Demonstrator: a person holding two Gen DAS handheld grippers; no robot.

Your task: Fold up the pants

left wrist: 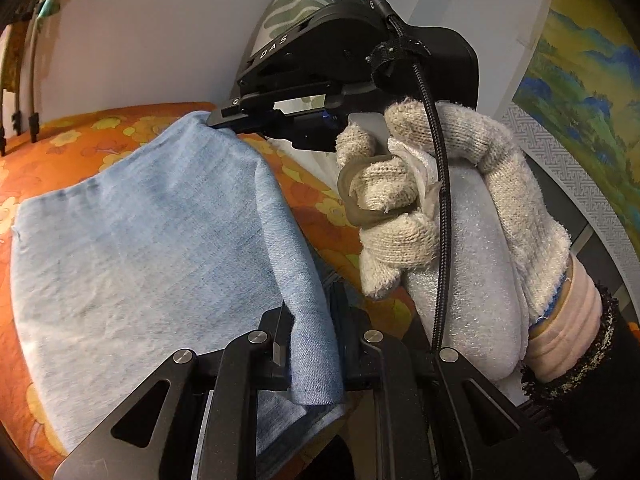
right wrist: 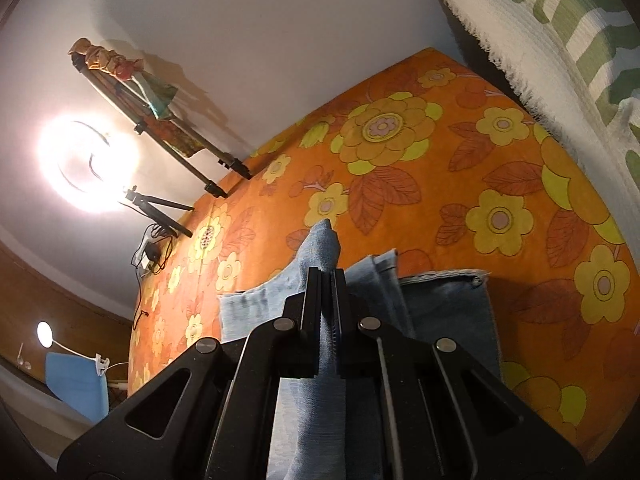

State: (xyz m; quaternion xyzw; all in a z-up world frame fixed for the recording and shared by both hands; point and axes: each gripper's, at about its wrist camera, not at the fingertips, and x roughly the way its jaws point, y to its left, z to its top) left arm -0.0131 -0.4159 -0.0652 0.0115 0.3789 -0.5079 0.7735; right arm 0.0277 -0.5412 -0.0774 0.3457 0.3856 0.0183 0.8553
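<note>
While both grippers pinch its edge, the light blue denim pants [left wrist: 132,240] lie as a folded panel on the orange bedspread printed with yellow flowers [left wrist: 80,136]. In the left wrist view the panel's long axis runs from the near gripper away toward the far upper left. The raised edge of the fold stands up along its right side.

The left gripper [left wrist: 310,336] has its jaws nearly closed, clamped on a bunched strip of that raised denim edge. The right gripper [left wrist: 224,118], held by a hand in a knitted white glove [left wrist: 404,200], grips the far corner of the same edge. In its own view its jaws [right wrist: 328,280] are pressed shut on a thin ridge of denim, whose tip pokes out beyond the fingers.

A green-and-white patterned cushion [right wrist: 560,20] lies at the bedspread's edge.
</note>
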